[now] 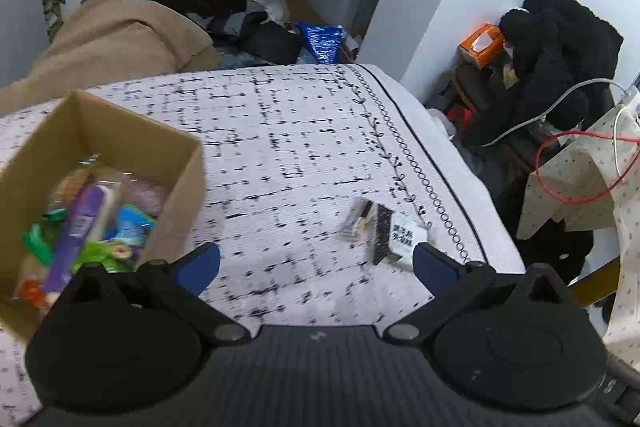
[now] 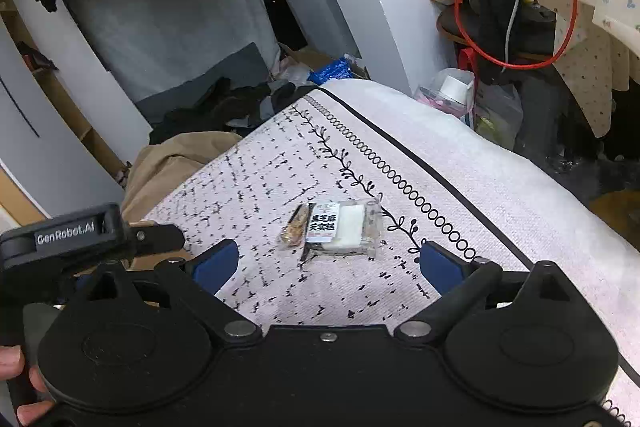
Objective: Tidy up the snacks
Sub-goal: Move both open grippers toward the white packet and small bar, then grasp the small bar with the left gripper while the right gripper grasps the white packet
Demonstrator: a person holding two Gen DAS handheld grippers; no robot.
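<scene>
A cardboard box (image 1: 176,163) stands at the left on the patterned cloth, holding several snack packets, among them a purple one (image 1: 78,227) and green ones. Two snacks lie loose on the cloth: a small brown bar (image 1: 358,221) (image 2: 296,227) and a clear pack with a white label (image 1: 394,237) (image 2: 344,229). My left gripper (image 1: 316,263) is open, between the box and the loose snacks, nothing between its fingers. My right gripper (image 2: 328,265) is open too, just short of the two loose snacks. The left gripper's body (image 2: 72,239) shows at the left of the right wrist view.
The white cloth with black marks (image 1: 288,131) covers a raised surface that drops off at the right. Beyond it are an orange tissue box (image 1: 482,45), dark clothes (image 1: 560,39), red and white cables (image 2: 516,7), a tan blanket (image 1: 112,39) and a blue bag (image 1: 320,41).
</scene>
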